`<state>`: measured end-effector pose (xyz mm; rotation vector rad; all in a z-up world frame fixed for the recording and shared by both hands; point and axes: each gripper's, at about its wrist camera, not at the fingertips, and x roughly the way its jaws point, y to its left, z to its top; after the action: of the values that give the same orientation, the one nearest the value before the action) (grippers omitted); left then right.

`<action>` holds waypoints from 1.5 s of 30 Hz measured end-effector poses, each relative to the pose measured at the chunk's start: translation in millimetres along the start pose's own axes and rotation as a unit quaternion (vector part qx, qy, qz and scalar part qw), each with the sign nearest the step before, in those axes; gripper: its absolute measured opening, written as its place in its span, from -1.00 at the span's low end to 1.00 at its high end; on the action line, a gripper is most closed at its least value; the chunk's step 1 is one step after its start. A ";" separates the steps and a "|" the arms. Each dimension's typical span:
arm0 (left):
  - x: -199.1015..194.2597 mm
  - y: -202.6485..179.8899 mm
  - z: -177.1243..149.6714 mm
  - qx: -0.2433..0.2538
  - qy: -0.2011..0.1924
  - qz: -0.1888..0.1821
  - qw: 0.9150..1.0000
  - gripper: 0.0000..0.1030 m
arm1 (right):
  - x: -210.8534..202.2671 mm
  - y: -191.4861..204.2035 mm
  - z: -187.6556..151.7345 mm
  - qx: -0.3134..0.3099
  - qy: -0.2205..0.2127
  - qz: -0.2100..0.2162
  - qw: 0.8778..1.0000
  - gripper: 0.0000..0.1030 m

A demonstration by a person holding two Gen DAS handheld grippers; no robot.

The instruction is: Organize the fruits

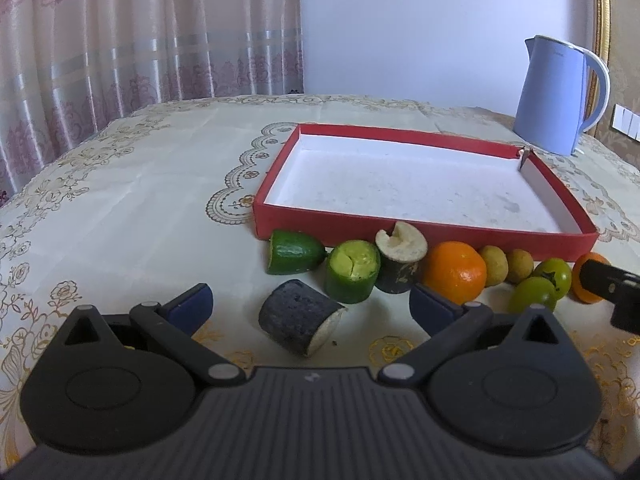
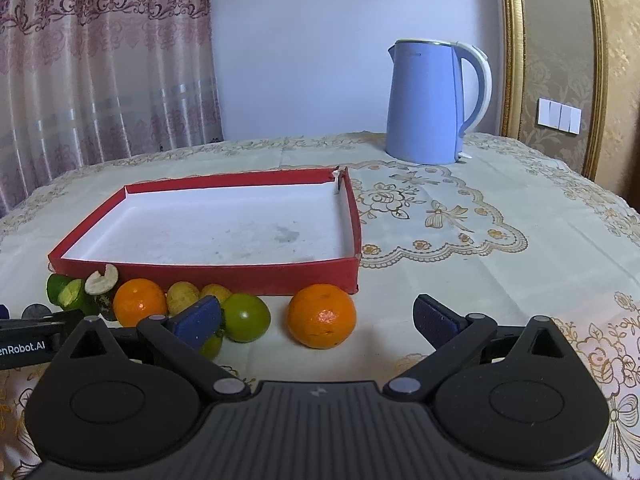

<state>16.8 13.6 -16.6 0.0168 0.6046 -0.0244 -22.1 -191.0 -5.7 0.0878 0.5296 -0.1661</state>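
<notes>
The fingers (image 1: 192,306) of the left gripper (image 1: 310,304) are spread wide and hold nothing; a dark-skinned cut piece (image 1: 298,322) lies on its side between them, pale cut face to the right. The right gripper (image 2: 316,316) is likewise wide and unloaded, level with the tablecloth (image 2: 500,280), with a whole orange (image 2: 322,316) between its fingers, apart from both. Both grippers point toward the red tray (image 1: 400,232), white inside. The fruits lie in a row along the tray's near wall: green cut pieces (image 1: 352,276), a second orange (image 1: 454,272), yellowish fruits (image 1: 496,264) and green round fruits (image 1: 554,276). A blue kettle (image 2: 426,104) stands behind the tray.
</notes>
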 end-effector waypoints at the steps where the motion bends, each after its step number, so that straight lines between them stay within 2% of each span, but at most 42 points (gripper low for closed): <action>1: -0.1 -0.1 -0.1 0.000 0.000 0.000 1.000 1.00 | 0.1 0.1 -0.1 0.000 0.000 -0.001 1.000 1.00; 45: -5.2 -2.3 2.5 0.009 -0.008 -0.011 1.000 1.00 | 5.4 5.6 0.5 0.002 0.014 0.002 1.000 1.00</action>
<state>13.8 11.3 -11.6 0.0276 0.5889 -0.0520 -16.3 -186.4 -7.8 0.0956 0.5580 -0.1624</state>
